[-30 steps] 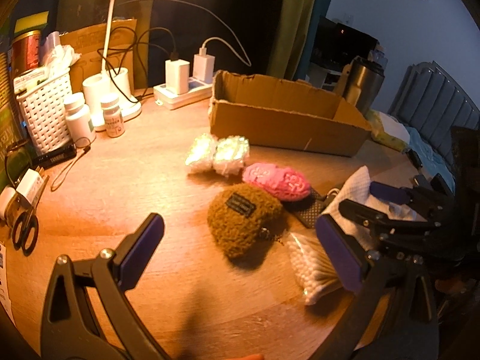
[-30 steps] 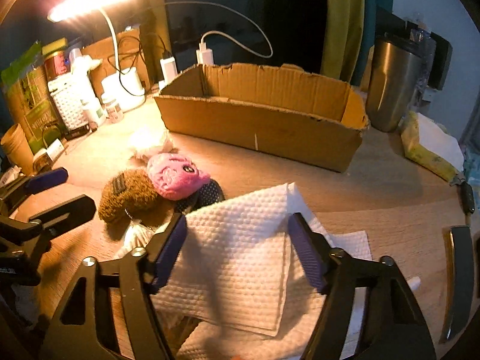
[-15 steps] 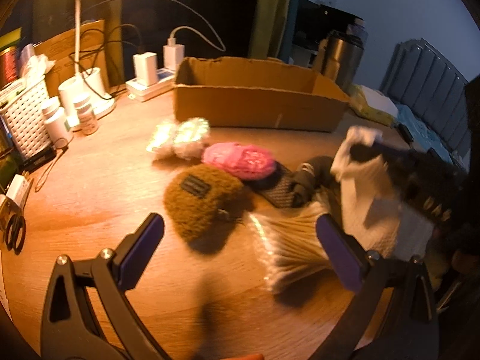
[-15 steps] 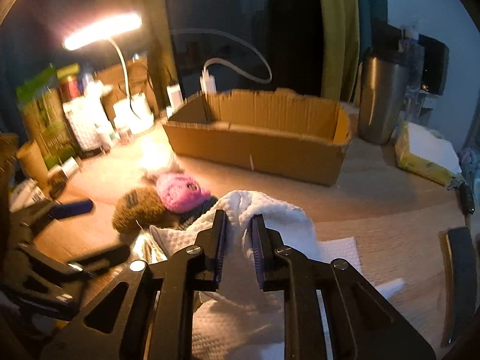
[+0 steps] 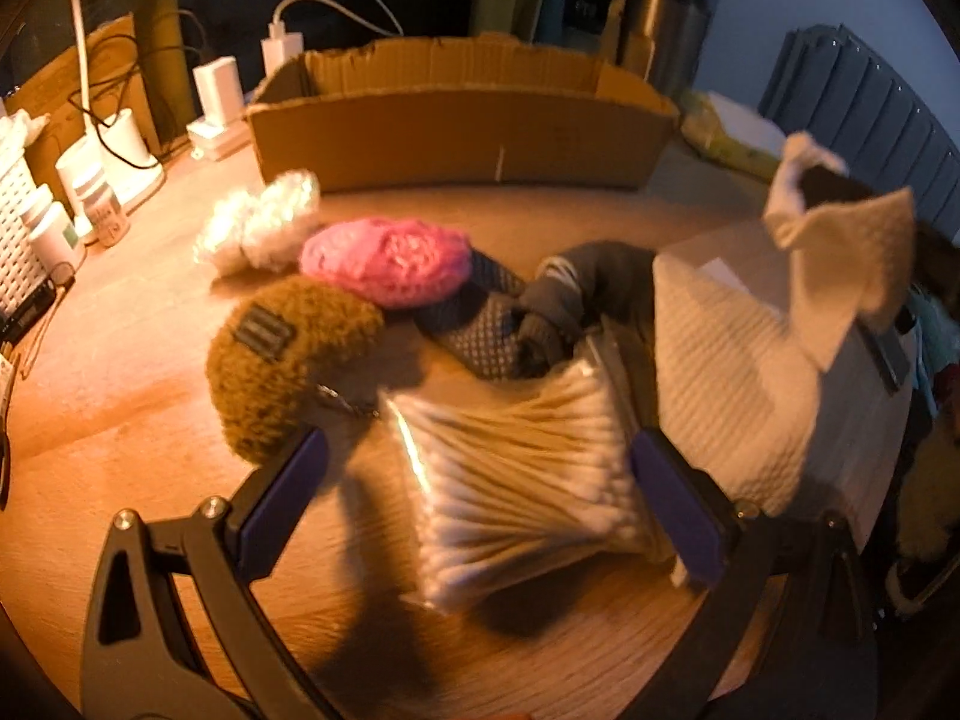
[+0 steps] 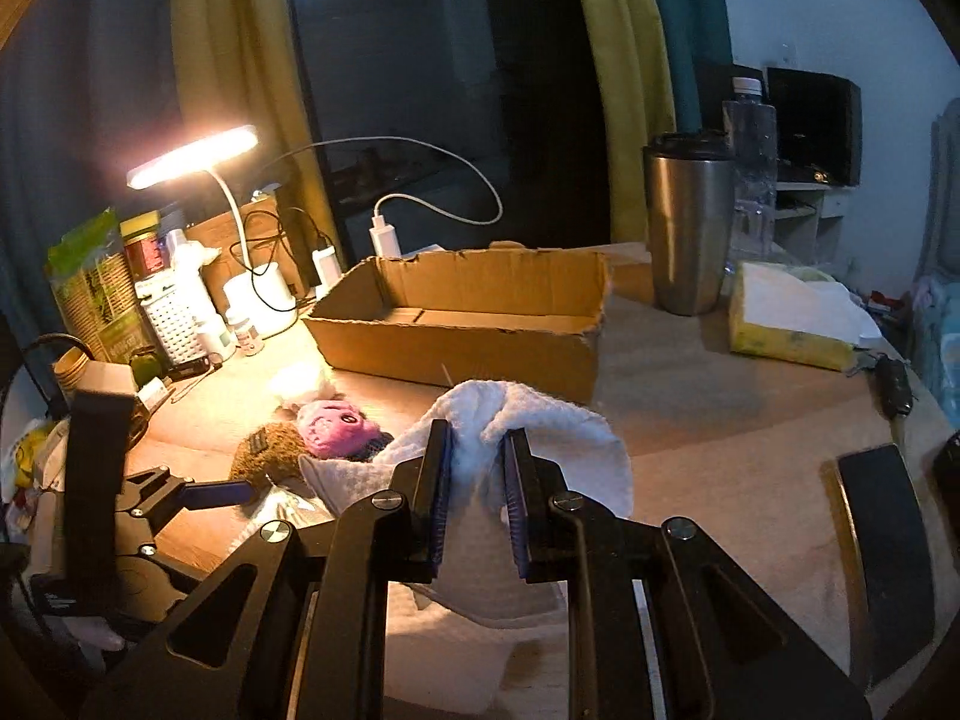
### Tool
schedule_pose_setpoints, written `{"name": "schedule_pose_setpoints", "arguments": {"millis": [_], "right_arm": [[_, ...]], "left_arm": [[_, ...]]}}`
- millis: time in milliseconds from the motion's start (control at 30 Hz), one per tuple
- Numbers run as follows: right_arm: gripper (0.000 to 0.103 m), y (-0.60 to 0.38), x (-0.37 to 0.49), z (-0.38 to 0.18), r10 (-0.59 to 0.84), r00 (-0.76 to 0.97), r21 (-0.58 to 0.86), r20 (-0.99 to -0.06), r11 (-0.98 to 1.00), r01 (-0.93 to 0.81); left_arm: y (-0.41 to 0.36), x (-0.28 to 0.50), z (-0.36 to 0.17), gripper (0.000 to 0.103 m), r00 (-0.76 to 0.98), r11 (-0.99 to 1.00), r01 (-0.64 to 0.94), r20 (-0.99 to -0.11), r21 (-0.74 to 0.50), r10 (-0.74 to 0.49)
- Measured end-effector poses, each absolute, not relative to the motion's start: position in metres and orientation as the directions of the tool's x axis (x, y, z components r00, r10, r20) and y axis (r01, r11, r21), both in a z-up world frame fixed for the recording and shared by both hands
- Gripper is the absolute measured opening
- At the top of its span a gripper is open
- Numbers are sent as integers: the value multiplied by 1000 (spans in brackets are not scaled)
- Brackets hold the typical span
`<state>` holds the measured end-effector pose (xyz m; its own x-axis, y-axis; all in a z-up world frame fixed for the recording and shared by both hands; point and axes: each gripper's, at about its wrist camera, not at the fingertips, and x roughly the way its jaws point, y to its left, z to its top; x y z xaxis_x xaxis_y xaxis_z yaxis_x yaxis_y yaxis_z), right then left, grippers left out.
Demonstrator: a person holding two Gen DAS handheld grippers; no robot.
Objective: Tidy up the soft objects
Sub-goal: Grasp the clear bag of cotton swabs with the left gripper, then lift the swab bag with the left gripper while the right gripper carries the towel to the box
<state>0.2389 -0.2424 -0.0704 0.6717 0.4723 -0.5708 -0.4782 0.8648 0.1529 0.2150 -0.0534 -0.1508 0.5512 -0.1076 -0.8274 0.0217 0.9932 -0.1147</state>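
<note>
My right gripper (image 6: 477,468) is shut on a white cloth (image 6: 540,426) and holds it lifted above the table; the cloth also shows in the left wrist view (image 5: 840,240). My left gripper (image 5: 480,480) is open, its jaws either side of a bag of cotton swabs (image 5: 516,480). A brown fuzzy pouch (image 5: 288,360), a pink knitted item (image 5: 384,264), a dark mesh pouch (image 5: 480,330) and a white fluffy item (image 5: 258,228) lie together. An open cardboard box (image 5: 456,120) stands behind them, also in the right wrist view (image 6: 468,330).
A steel tumbler (image 6: 690,228), a tissue pack (image 6: 792,324) and dark items (image 6: 888,540) sit at the right. A desk lamp (image 6: 198,156), chargers (image 5: 219,90), bottles (image 5: 96,204) and a white basket (image 5: 12,240) crowd the back left. More white cloth (image 5: 720,372) lies on the table.
My right gripper closed on the white cloth and lifted it. My left gripper moved right and forward, from the brown pouch to the cotton swab bag.
</note>
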Motion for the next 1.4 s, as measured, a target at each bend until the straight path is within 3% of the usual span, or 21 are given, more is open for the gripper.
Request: {"name": "schedule_pose_setpoints", "arguments": {"millis": [67, 133, 200, 367, 1000, 1400], "right_arm": [[19, -248, 237, -70, 471, 676, 153, -567, 866, -475], [19, -252, 236, -70, 469, 679, 152, -564, 868, -473], [19, -254, 235, -69, 468, 683, 153, -560, 869, -470], [19, -255, 230, -66, 472, 688, 151, -551, 867, -474], [19, -237, 222, -48, 454, 711, 82, -537, 867, -491], [19, -228, 234, -24, 422, 763, 20, -490, 880, -474]], "left_arm": [[-57, 216, -156, 101, 537, 992, 33, -836, -118, -117], [-60, 214, -156, 95, 540, 993, 41, -834, -109, -113], [-64, 212, -154, 81, 545, 992, 61, -829, -108, -124], [-60, 207, -149, 73, 553, 991, 61, -823, -115, -130], [-39, 199, -60, 73, 737, 981, 119, -649, -155, -192], [-29, 202, -25, 73, 783, 977, 132, -587, -167, -206]]}}
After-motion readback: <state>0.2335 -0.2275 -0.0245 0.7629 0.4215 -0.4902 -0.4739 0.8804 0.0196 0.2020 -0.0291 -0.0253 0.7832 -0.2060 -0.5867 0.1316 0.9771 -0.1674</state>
